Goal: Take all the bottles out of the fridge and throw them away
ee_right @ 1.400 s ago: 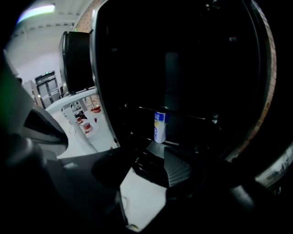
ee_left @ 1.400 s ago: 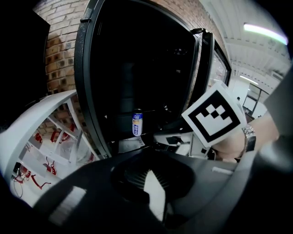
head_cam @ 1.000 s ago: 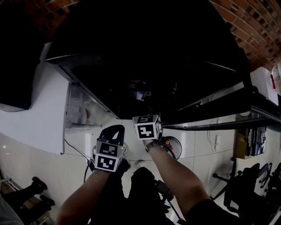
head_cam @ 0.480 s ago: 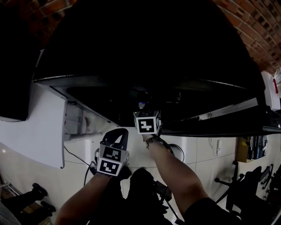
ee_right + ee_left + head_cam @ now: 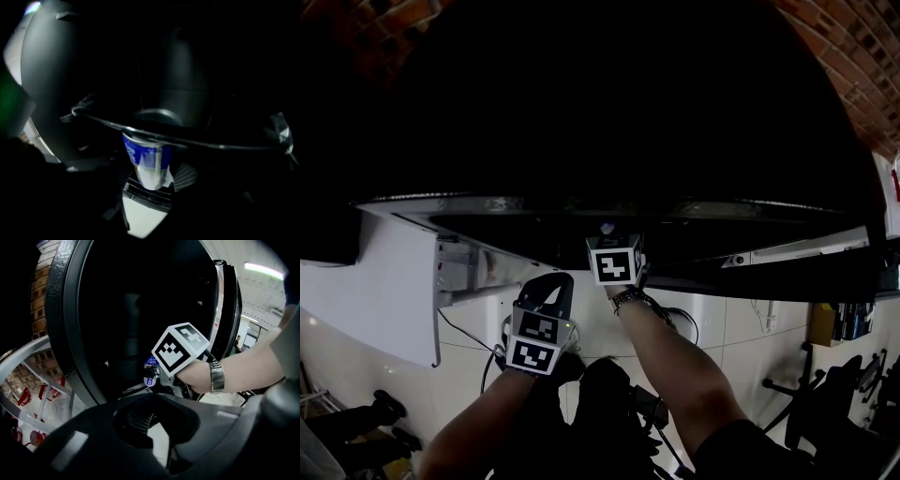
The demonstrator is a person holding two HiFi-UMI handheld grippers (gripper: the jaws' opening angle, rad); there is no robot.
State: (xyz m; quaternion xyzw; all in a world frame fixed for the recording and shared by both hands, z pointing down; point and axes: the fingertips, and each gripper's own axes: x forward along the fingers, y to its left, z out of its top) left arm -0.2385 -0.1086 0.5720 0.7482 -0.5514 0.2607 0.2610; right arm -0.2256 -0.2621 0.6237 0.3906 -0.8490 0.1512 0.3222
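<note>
Blue-and-white bottle (image 5: 146, 157) upright between the right gripper's (image 5: 150, 177) jaws, clamped on both sides, just inside the dark fridge (image 5: 56, 70), left gripper (image 5: 152, 400) outside the fridge, jaws closed together, empty

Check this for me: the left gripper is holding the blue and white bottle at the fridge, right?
Not the left. It is the right gripper that holds the blue and white bottle at the fridge, as the right gripper view shows. The left gripper holds nothing.
</note>
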